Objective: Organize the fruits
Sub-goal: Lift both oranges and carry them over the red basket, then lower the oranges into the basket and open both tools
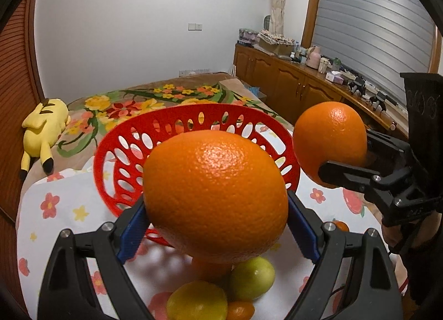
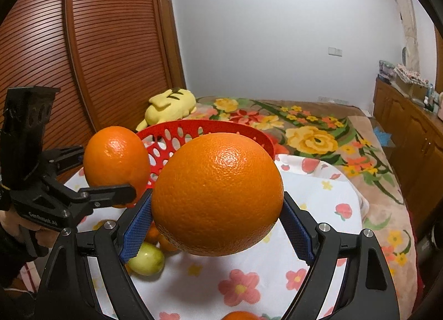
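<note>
Orange and heavy-looking, one big orange sits clamped in my left gripper, another orange in my right gripper, both near the red basket; waxy skin, so I'd grip across the middle.

Large oranges: two, one gripped in each tong — left orange, right orange. Red basket: one, beyond both.

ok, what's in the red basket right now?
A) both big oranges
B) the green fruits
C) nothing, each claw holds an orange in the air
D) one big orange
C: the left claw grips one orange, the right claw another orange, both short of the red basket, which shows no fruit.
</note>
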A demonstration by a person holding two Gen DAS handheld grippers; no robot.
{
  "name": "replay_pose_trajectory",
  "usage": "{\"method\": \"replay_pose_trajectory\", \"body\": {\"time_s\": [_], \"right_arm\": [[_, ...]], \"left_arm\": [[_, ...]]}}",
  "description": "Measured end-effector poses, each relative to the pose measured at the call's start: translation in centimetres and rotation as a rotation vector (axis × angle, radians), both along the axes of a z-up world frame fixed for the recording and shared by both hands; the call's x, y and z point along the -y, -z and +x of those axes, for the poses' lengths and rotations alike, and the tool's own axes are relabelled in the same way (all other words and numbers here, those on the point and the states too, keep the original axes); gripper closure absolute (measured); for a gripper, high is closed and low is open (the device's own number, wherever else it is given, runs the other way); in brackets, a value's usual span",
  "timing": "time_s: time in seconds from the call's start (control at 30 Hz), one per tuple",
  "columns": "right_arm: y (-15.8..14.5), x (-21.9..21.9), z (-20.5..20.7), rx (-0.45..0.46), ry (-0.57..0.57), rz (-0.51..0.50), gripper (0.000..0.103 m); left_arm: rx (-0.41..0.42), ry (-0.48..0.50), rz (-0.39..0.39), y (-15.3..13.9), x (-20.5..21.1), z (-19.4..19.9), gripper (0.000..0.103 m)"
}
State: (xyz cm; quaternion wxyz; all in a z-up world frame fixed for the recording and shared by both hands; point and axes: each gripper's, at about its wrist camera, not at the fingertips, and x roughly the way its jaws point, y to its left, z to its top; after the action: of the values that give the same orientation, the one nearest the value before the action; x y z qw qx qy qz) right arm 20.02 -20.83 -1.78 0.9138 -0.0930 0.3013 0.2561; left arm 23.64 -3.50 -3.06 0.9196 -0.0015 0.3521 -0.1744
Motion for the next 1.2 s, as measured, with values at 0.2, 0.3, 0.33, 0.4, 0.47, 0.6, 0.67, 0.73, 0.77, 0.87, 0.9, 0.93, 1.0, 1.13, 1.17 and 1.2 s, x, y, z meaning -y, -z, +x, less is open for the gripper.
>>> {"method": "replay_pose_trajectory", "body": {"time_s": [0.2, 0.3, 0.33, 0.4, 0.47, 0.6, 0.67, 0.73, 0.77, 0.87, 0.9, 0.93, 1.0, 1.13, 1.17, 1.2], "right_arm": [[0.1, -0.1, 0.6, -0.005, -0.006, 0.004, 0.015], [0.2, 0.0, 1.0, -0.008, -0.004, 0.004, 0.015], [0.2, 0.1, 1.0, -0.008, -0.003, 0.003, 0.015], [0.3, 0.2, 1.1, -0.009, 0.000, 0.001, 0.015], [0.3, 0.3, 1.2, -0.010, 0.000, 0.003, 0.015], [0.2, 0.3, 1.1, -0.009, 0.001, -0.001, 0.015], [0.2, 0.3, 1.1, -0.008, 0.000, 0.000, 0.015], [0.2, 0.4, 1.1, -0.009, 0.001, 0.001, 0.015], [0.2, 0.4, 1.1, -0.009, 0.001, 0.000, 0.015], [0.2, 0.4, 1.1, -0.010, -0.001, -0.002, 0.015], [0.2, 0.5, 1.1, -0.010, -0.003, 0.000, 0.015], [0.2, 0.5, 1.1, -0.010, -0.003, -0.001, 0.015], [0.2, 0.5, 1.1, -0.010, -0.001, -0.002, 0.015], [0.2, 0.3, 0.8, -0.010, -0.008, 0.000, 0.015], [0.1, 0.2, 0.8, -0.009, -0.011, -0.002, 0.015], [0.1, 0.0, 0.7, -0.009, -0.012, -0.003, 0.015]], "left_arm": [[-0.024, -0.002, 0.028, 0.9, 0.8, 0.7, 0.013], [-0.036, -0.013, 0.033, 1.3, 0.7, 1.2, 0.013], [-0.041, -0.018, 0.033, 1.3, 0.8, 1.5, 0.013], [-0.052, -0.024, 0.026, 1.4, 0.7, 2.0, 0.013], [-0.060, -0.026, 0.031, 1.7, 0.8, 2.3, 0.013], [-0.094, -0.041, 0.049, 2.5, 1.0, 3.1, 0.013], [-0.100, -0.066, 0.076, 2.7, 1.3, 3.4, 0.013], [-0.095, -0.070, 0.082, 2.7, 1.3, 3.6, 0.013], [-0.093, -0.068, 0.077, 2.6, 1.2, 3.7, 0.013], [-0.005, -0.083, 0.096, 1.2, 1.3, 3.2, 0.013], [0.015, -0.087, 0.102, 0.6, 1.2, 3.1, 0.013], [0.019, -0.086, 0.092, 0.2, 1.0, 3.1, 0.013], [0.021, -0.088, 0.072, -0.4, 0.6, 3.2, 0.013], [0.033, -0.103, 0.061, -0.7, -0.5, 2.8, 0.013], [0.032, -0.104, 0.054, -0.6, -0.8, 2.7, 0.013], [0.031, -0.105, 0.049, -0.6, -1.2, 2.6, 0.013]]}}
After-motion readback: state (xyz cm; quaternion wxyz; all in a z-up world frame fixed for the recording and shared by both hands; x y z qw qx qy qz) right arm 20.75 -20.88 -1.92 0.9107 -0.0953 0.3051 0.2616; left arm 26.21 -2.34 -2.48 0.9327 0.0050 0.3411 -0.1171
